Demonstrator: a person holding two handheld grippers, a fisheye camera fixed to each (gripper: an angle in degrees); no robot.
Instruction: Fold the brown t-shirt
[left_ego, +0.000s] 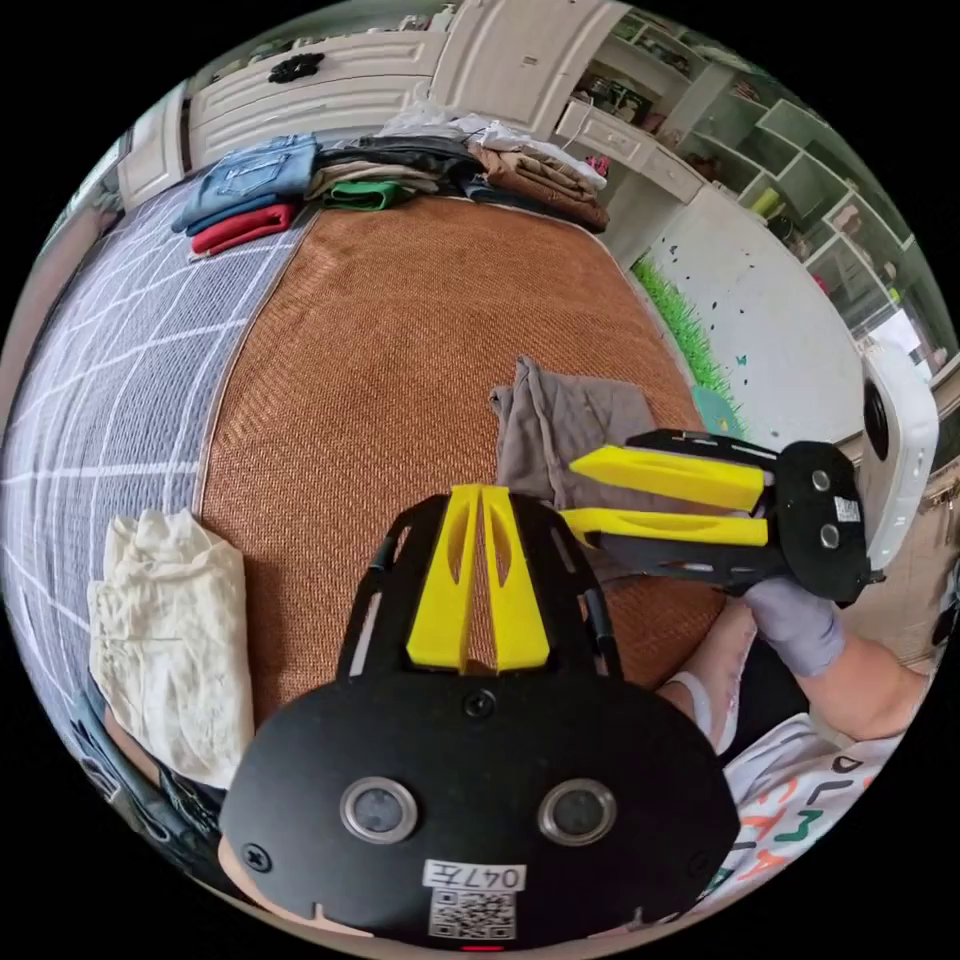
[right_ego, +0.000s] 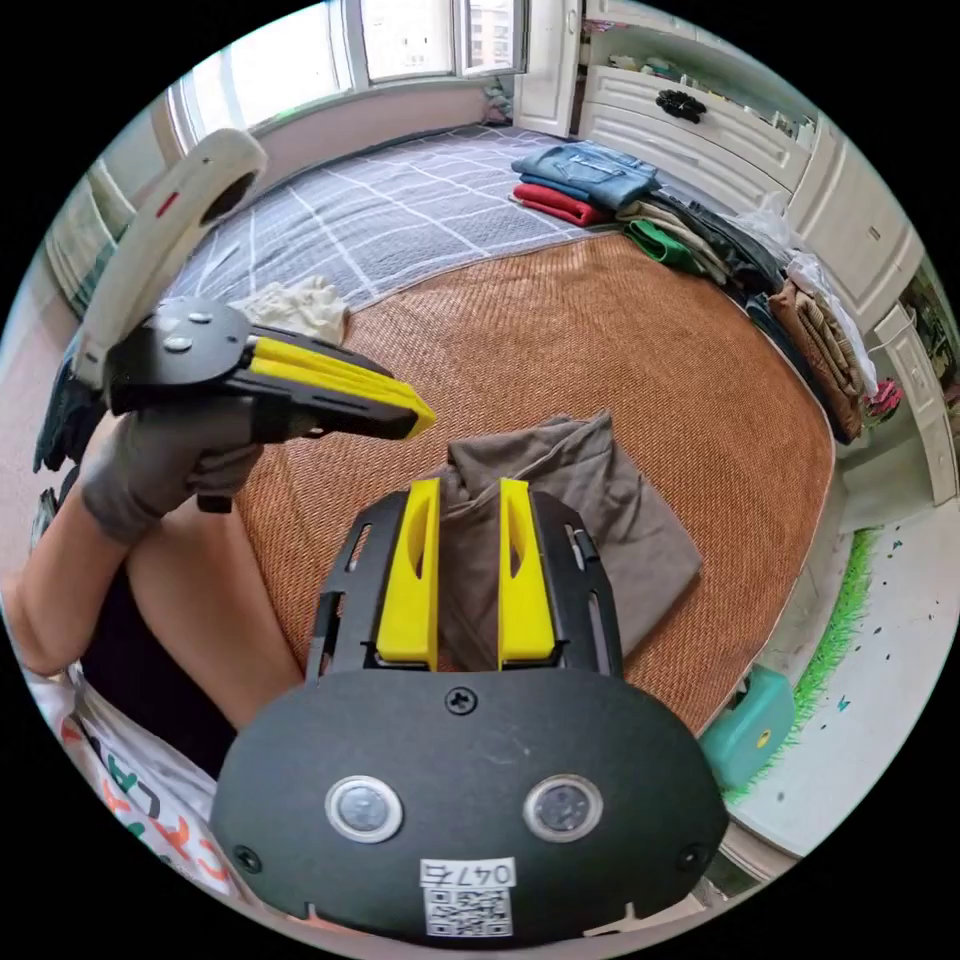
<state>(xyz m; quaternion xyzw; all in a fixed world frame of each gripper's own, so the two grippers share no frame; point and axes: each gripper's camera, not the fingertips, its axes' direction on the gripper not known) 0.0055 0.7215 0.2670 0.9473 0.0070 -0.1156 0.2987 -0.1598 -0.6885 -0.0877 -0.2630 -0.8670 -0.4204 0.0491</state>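
While the brown t-shirt (right_ego: 575, 520) lies folded into a rough rectangle on the woven orange mat (right_ego: 640, 330), the right gripper (right_ego: 468, 500) hovers just over its near edge with its yellow jaws parted, gripping nothing; cloth shows in the gap between them. Beside it, the left gripper (left_ego: 478, 500) hangs over bare mat with its jaws drawn together, nearly touching at the tips, empty too. In the left gripper view the t-shirt (left_ego: 570, 430) sits just beyond that gripper's tips and beneath the right gripper (left_ego: 600, 492). A crumpled cream cloth (left_ego: 170, 640) lies off to the left gripper's far side
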